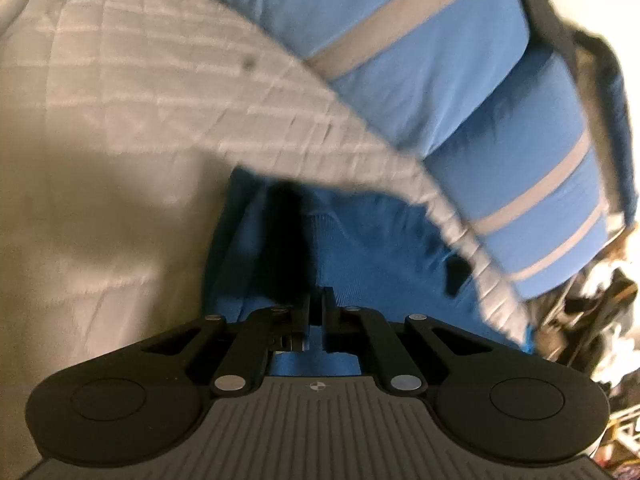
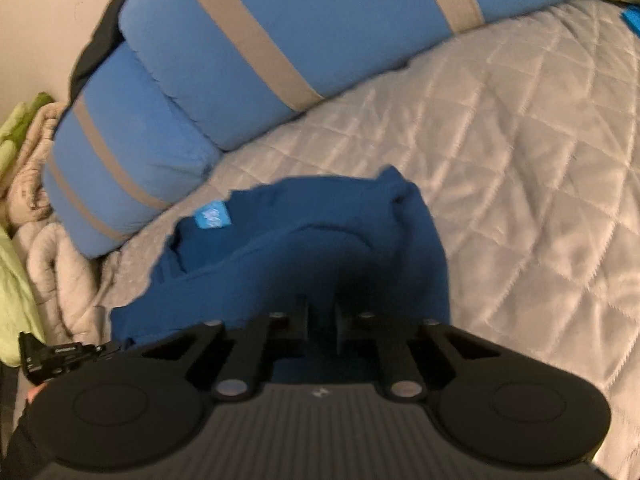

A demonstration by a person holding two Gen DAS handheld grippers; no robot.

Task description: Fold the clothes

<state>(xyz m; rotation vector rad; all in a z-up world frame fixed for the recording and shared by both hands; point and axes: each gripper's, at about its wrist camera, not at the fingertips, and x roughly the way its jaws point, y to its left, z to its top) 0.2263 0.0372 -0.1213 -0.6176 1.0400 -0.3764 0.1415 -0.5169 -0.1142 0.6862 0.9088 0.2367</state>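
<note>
A dark blue garment (image 2: 304,248) hangs bunched over a quilted grey bed cover (image 2: 500,152); a light blue label (image 2: 213,216) shows near its collar. My right gripper (image 2: 320,312) is shut on the garment's near edge, the cloth draping forward from its fingers. In the left wrist view the same blue garment (image 1: 360,248) hangs below my left gripper (image 1: 318,304), whose narrow jaws pinch the fabric. The garment's lower part is hidden by the grippers.
Two light blue pillows with grey stripes (image 2: 248,56) lie along the far side of the bed, also seen as pillows (image 1: 460,80) in the left view. Rumpled beige and green bedding (image 2: 24,184) sits at the left. Clutter (image 1: 600,300) lies beyond the bed edge.
</note>
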